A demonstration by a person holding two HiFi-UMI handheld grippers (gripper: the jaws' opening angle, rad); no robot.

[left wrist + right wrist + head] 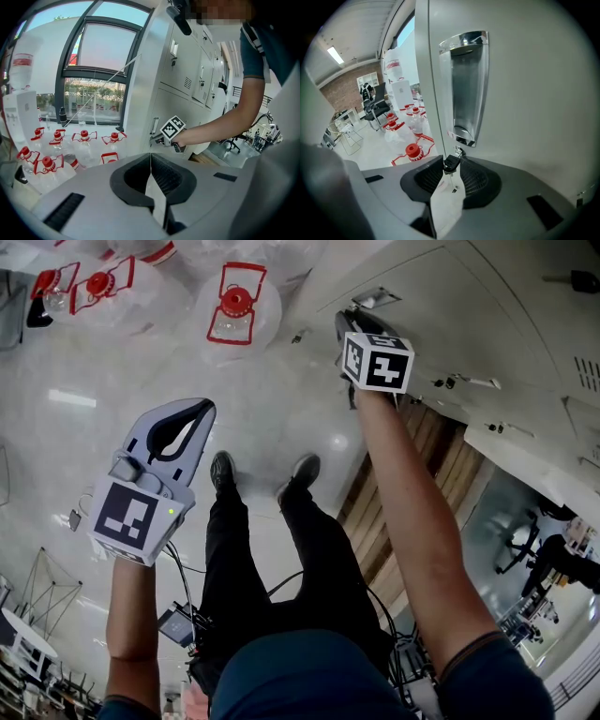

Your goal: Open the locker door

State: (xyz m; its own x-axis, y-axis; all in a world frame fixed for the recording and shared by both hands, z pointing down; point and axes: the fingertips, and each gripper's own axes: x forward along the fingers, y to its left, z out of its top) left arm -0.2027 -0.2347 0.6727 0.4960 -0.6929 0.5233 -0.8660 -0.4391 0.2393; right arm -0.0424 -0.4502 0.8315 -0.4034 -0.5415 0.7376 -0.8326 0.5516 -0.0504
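The right gripper (453, 164) is held up against the grey locker door (534, 98), and its jaws are closed on the small black head of a key (450, 162). The key sits in a lock directly beneath the door's recessed metal handle (466, 79). The key head is pinched at the very tips of the jaws, touching both pads. A vertical seam, marking the door's edge, is seen just left of the handle. From the left gripper view the door looks closed, in line with the lockers around it.

In the head view the right arm is stretched forward and the marker cube (377, 360) is seen close to the locker front.

The left gripper (150, 158) is held well apart from the lockers, lower and to the left. Its jaws are pressed fully together and nothing is held between them. It is pointed toward the lockers, so that the right gripper is framed above its tips.

Several large clear water bottles (83, 146) with red caps and red handles are grouped on the pale floor (281, 409) beside the end of the lockers, below a dark-framed window (101, 47). The person's two dark shoes (223, 469) are planted on the floor between the grippers. An office chair (374, 110) is seen far back in the right gripper view.
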